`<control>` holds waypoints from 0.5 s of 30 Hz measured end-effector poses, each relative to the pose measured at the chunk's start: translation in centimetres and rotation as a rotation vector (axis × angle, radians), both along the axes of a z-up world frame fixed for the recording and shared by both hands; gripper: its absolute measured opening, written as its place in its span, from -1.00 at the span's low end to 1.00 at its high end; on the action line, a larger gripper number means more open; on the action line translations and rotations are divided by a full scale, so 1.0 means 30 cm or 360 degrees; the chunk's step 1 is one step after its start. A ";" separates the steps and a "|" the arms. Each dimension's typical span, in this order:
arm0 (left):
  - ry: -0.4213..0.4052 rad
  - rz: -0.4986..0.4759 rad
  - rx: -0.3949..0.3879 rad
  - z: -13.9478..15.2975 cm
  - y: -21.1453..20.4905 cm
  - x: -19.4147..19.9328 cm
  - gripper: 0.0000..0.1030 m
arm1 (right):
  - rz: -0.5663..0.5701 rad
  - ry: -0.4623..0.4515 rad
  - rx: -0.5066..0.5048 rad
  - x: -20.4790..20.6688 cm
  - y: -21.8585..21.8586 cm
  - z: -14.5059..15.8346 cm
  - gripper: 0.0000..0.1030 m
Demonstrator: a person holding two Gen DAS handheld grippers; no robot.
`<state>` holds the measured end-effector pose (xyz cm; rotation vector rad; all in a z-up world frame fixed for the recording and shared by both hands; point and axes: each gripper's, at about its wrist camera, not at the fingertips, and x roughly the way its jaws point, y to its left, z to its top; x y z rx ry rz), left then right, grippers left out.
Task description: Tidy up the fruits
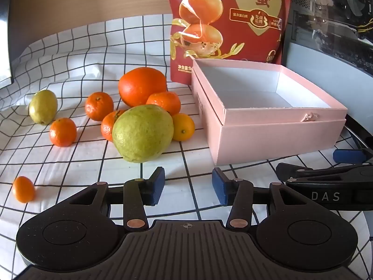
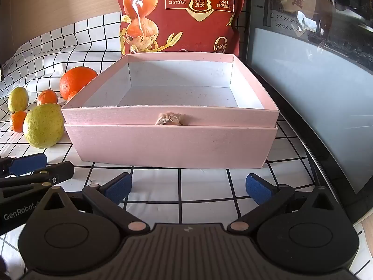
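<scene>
A pile of fruit lies on the checked cloth left of an open, empty pink box (image 1: 275, 116). A large green guava (image 1: 142, 132) is nearest, with a big orange (image 1: 142, 85), several mandarins (image 1: 99, 105), a yellow kumquat (image 1: 183, 127) and a small guava (image 1: 43, 106) around it. A lone kumquat (image 1: 23, 189) lies at the left. My left gripper (image 1: 188, 186) is open and empty just in front of the large guava. My right gripper (image 2: 188, 187) is open and empty in front of the pink box (image 2: 172, 143). The large guava (image 2: 43, 126) shows left of the box.
A red snack bag (image 1: 223, 18) stands behind the box. A dark glass-fronted appliance (image 2: 314, 74) runs along the right side. A wooden wall (image 1: 81, 0) backs the cloth. Each gripper shows at the edge of the other's view (image 1: 326, 186).
</scene>
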<state>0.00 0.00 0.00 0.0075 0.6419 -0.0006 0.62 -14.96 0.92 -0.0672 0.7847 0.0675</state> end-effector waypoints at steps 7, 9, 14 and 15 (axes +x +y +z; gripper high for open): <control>0.0000 0.0000 0.0001 0.000 -0.001 0.000 -0.01 | 0.0000 0.0000 0.0002 0.000 0.000 0.000 1.00; 0.0000 0.0000 0.0001 0.000 -0.001 0.000 -0.01 | 0.0000 0.0000 0.0002 0.000 0.000 0.000 1.00; 0.0000 0.0000 0.0000 0.000 0.000 0.000 -0.01 | 0.0000 0.0000 0.0002 0.000 0.000 0.000 1.00; 0.0000 0.0000 0.0000 0.000 0.000 0.000 -0.01 | 0.0000 0.0000 0.0002 0.000 0.000 0.000 1.00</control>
